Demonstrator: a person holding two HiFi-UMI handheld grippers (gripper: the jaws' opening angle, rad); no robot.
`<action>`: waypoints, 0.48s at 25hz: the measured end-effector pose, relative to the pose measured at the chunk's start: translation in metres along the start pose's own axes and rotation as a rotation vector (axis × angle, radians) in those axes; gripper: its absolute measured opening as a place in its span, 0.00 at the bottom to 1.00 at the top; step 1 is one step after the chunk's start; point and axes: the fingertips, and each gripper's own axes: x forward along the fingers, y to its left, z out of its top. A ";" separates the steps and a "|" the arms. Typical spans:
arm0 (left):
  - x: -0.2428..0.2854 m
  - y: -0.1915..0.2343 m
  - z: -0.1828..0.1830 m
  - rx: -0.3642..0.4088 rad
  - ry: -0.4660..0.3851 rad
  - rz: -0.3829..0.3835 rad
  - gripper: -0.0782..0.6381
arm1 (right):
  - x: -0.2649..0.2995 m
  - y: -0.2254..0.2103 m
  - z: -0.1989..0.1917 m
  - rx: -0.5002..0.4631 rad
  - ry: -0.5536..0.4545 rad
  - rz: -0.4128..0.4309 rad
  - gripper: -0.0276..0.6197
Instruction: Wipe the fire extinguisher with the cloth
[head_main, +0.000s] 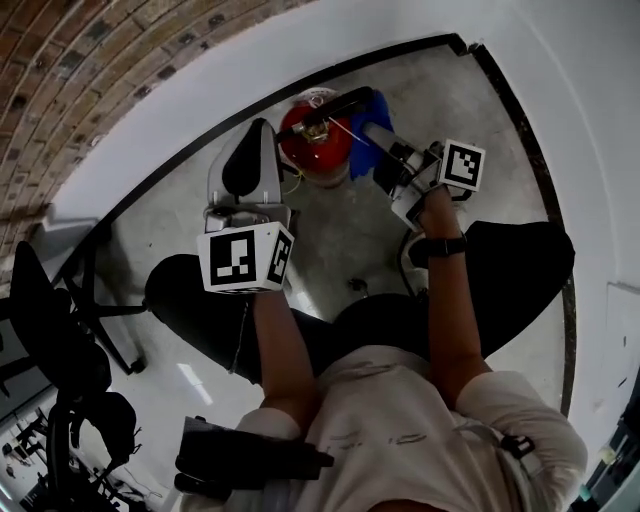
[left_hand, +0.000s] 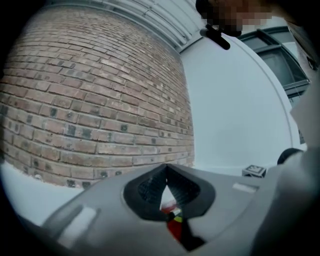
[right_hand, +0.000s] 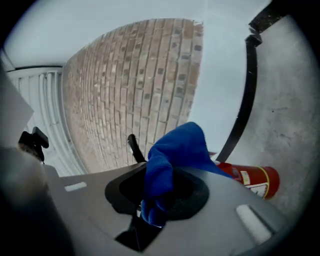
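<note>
Jaws of the right gripper (right_hand: 159, 182) are pressing together on a bright blue soft cloth (right_hand: 175, 150). One bunched end is hanging below the pads, and the bigger part is standing out in front of them. Jaws of the left gripper (left_hand: 166, 171) are meeting at their tips and are pinching nothing that I can see. Only a bit of red is showing through the small gap behind the tips.

Going outward, the cloth is hanging just beside the red metal fire extinguisher (head_main: 312, 140), at its right shoulder and under the black lever handle (head_main: 335, 105). Whether the cloth is already touching the cylinder, I cannot tell from these views. The left gripper is hovering near the left side of the extinguisher, and it seems to be apart from it. The extinguisher is standing upright on the grey concrete floor (head_main: 340, 240), close to the white wall (head_main: 190, 110). A brick wall (left_hand: 90, 100) is rising further behind.

In my judgement the wiping step is only beginning, because the cloth is gripped and is next to the body. The next move is calling for pressing the cloth flat on the red surface and drawing it down and around without loosening the grip. The cylinder is standing free, so the left gripper may be needed for steadying it near the top.
</note>
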 end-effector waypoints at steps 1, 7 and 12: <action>0.000 -0.002 0.004 0.000 -0.010 -0.004 0.11 | 0.006 0.014 -0.003 -0.025 0.018 0.018 0.16; -0.009 -0.011 0.013 0.018 -0.026 0.005 0.11 | 0.040 0.024 -0.012 -0.209 0.054 -0.001 0.16; -0.013 -0.013 0.022 0.013 -0.042 -0.007 0.11 | 0.015 -0.006 0.001 -0.185 -0.046 -0.087 0.16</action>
